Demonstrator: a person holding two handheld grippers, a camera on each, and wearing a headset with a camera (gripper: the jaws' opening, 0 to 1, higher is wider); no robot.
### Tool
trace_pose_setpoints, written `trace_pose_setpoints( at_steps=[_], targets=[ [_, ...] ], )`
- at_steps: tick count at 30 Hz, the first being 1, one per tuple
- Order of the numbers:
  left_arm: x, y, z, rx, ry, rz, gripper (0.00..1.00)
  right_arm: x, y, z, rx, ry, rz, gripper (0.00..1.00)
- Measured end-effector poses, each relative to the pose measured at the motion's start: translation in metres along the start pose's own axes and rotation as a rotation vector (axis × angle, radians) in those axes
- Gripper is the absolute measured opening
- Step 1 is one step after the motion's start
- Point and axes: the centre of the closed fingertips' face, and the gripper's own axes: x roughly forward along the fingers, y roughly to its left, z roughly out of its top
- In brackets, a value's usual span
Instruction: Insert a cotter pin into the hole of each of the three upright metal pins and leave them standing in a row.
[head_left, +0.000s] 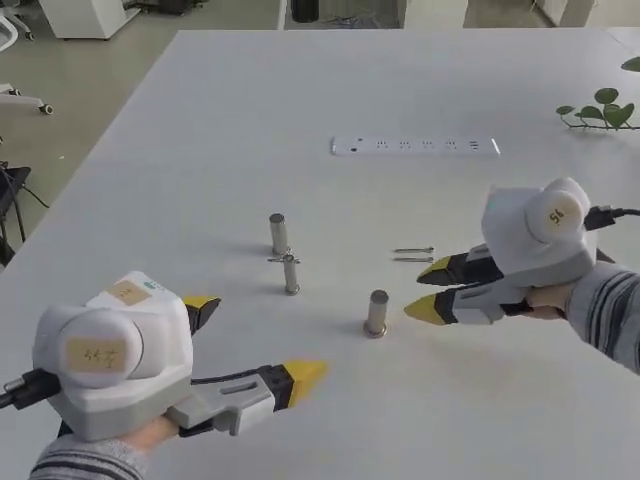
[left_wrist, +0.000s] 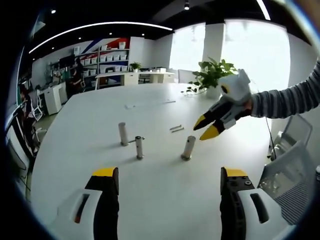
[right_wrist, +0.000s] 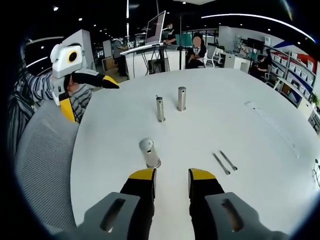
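Jaws of the left gripper (head_left: 255, 340) gape wide and those of the right gripper (head_left: 428, 290) part narrowly, both empty. In the head view we see three smooth cylindrical steel pins (head_left: 377, 313) upright on the matte white tabletop (head_left: 300, 100), the middle one crossed by a thin wire cotter pin (head_left: 283, 259). In the left gripper view we find two loose slender cotter pins (left_wrist: 175, 128) lying flat. In the right gripper view the nearest steel pin (right_wrist: 150, 152) stands just ahead of the jaws.
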Motion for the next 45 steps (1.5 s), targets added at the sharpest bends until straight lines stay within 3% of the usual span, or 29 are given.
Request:
trace_pose_setpoints(
  at_steps=[3, 10, 18, 26, 27, 31, 39, 45],
  targets=[
    [-0.001, 0.001, 0.003, -0.003, -0.013, 0.006, 0.83, -0.002, -0.011, 0.000, 0.008, 0.018, -0.015, 0.20],
    [-0.003, 0.007, -0.001, 0.025, 0.010, 0.026, 0.86, 0.001, -0.036, -0.003, -0.002, 0.082, -0.045, 0.20],
    [-0.002, 0.009, -0.008, 0.006, 0.021, 0.023, 0.89, 0.014, -0.059, -0.009, 0.010, 0.146, -0.051, 0.19],
    [0.002, 0.014, -0.005, 0.013, 0.017, 0.021, 0.94, 0.029, -0.074, -0.012, 0.003, 0.193, -0.056, 0.15],
    [0.003, 0.014, -0.005, 0.021, 0.021, 0.020, 0.95, 0.032, -0.084, -0.014, 0.003, 0.205, -0.055, 0.15],
    [0.005, 0.012, -0.006, 0.023, 0.028, 0.009, 0.96, 0.036, -0.086, -0.018, -0.028, 0.248, -0.042, 0.12],
    [0.005, 0.018, -0.009, 0.025, 0.039, 0.019, 0.96, 0.040, -0.087, -0.026, -0.088, 0.324, -0.020, 0.08],
    [0.004, 0.021, -0.009, 0.019, 0.042, 0.027, 0.96, 0.040, -0.085, -0.026, -0.104, 0.349, -0.003, 0.06]
  ],
)
